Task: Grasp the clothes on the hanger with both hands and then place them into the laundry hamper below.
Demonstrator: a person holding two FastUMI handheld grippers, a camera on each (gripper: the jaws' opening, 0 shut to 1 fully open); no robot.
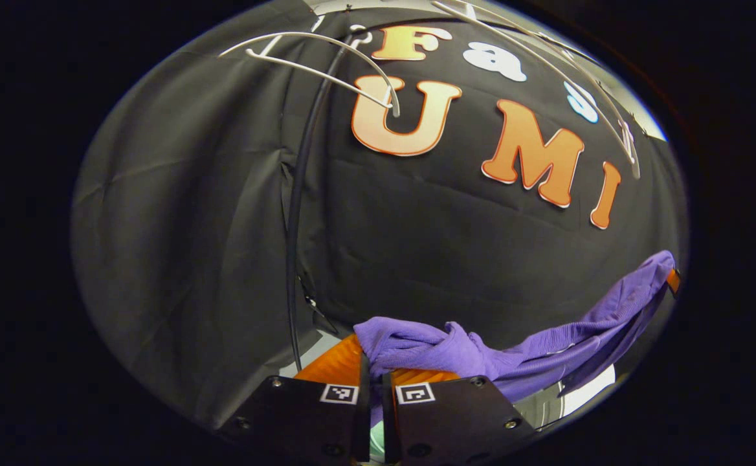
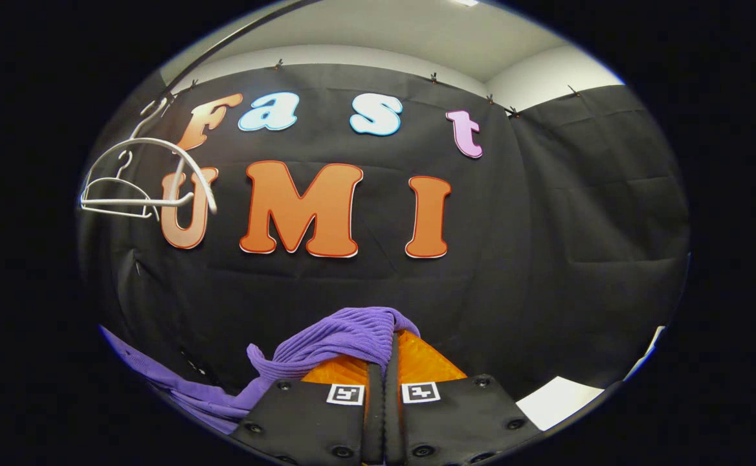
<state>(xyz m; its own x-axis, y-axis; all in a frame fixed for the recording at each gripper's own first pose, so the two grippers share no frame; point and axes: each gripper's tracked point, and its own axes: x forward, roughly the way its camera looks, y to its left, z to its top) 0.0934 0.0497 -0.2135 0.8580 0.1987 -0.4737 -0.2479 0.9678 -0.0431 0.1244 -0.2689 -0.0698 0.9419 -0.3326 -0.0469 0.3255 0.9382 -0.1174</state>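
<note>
A purple ribbed garment (image 1: pixel 514 353) hangs stretched between my two grippers. In the left gripper view my left gripper (image 1: pixel 375 362) is shut on one bunched end of it, and the cloth runs off to the right and upward. In the right gripper view my right gripper (image 2: pixel 381 349) is shut on the other end of the purple garment (image 2: pixel 345 336), which drapes down to the left. White hangers (image 1: pixel 326 68) hang bare on the curved dark rail (image 1: pixel 297 213) above; the white hangers (image 2: pixel 142 184) also show at the upper left of the right gripper view.
The black cloth wall stands close behind both grippers. A pale floor patch (image 2: pixel 556 401) shows at the lower right of the right gripper view. A bit of light surface (image 1: pixel 585 395) lies under the garment in the left gripper view.
</note>
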